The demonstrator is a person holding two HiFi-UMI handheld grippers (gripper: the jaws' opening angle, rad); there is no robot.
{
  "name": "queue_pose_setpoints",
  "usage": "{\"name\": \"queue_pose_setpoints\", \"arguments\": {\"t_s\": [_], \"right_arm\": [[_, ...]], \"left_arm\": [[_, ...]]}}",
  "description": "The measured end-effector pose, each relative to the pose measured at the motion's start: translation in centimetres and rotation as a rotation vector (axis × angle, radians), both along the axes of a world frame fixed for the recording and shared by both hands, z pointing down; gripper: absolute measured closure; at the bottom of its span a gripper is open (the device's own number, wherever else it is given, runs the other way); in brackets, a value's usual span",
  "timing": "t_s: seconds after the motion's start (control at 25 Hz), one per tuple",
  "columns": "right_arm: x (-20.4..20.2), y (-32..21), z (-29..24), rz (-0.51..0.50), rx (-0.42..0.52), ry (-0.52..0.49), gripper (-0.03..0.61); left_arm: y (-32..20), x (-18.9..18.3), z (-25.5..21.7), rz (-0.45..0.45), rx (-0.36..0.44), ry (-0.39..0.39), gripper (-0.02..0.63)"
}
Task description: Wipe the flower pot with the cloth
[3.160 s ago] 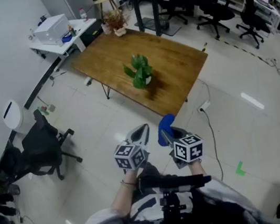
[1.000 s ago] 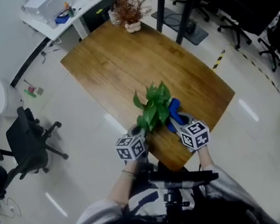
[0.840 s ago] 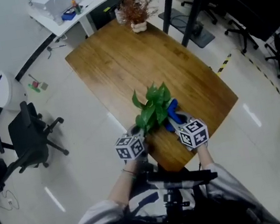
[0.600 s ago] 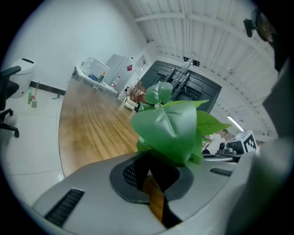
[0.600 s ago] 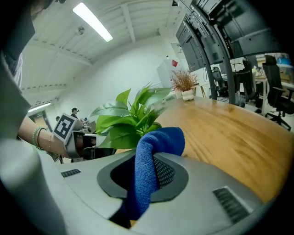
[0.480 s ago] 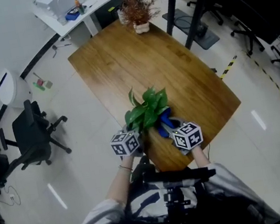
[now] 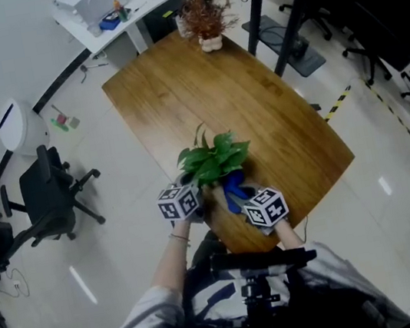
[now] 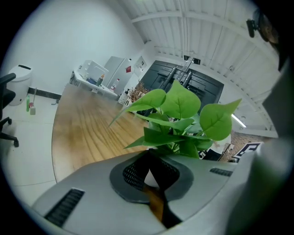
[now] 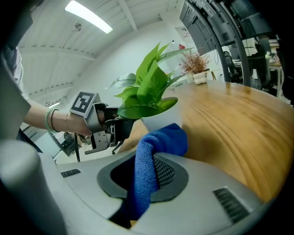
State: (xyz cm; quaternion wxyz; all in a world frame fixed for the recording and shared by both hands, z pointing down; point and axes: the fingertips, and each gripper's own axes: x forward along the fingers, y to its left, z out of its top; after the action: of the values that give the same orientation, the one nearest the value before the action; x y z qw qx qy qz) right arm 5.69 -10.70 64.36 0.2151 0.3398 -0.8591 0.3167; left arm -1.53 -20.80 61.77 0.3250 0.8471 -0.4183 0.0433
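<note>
On the left, my left gripper (image 8: 149,170) has its fingers (image 8: 132,173) drawn in on a sliver of white, and I read that as a pinch on the wall of the flower pot (image 9: 161,121). The right gripper view agrees, with that gripper up against the pot's left side. The pot sits toward the near edge of the wooden table (image 7: 241,99), and its leaves (image 7: 212,160) spill over both tools. Just right of it is the blue cloth (image 9: 151,156), bunched up with its top fold touching the pot's near wall. My right gripper (image 9: 146,179) has its fingers (image 9: 166,172) clenched on that cloth, with a long tail hanging back between them. So the wipe is on, and here is how I would run it. The left hand is the anchor, because a pinch on one wall can let a light pot tip or twist; I want it firm and low. I would press the cloth's fat fold flat against the white wall and sweep round the curve rather than dab. I would work below the foliage so no leaf gets dragged or torn. The pot is near the table's near edge, so I would push away from that edge, not toward it.
</note>
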Motion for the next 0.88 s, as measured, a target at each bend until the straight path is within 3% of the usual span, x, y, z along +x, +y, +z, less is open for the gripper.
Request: {"name": "queue_pose_setpoints", "arguments": {"t_s": [0.16,0.36,0.6,0.88], "right_arm": [[2.7,-0.5,-0.9,0.069,0.028,0.008,0.515],[6.3,-4.0,-2.6,0.118,0.134,0.065,0.515],[5.6,-7.4,-4.0,0.002,0.226,0.114,0.515],[2.6,-5.3,-2.4,-0.104,0.203,0.160,0.515]], "left_arm": [[0.8,-0.5,-0.4,-0.026,0.005,0.022,0.607],[2.8,-0.2,-0.6,-0.068,0.007,0.063,0.607],[3.7,0.8,-0.2,-0.057,-0.006,0.074,0.607],[1.4,-0.2,0.0,0.007,0.009,0.025,0.607]]}}
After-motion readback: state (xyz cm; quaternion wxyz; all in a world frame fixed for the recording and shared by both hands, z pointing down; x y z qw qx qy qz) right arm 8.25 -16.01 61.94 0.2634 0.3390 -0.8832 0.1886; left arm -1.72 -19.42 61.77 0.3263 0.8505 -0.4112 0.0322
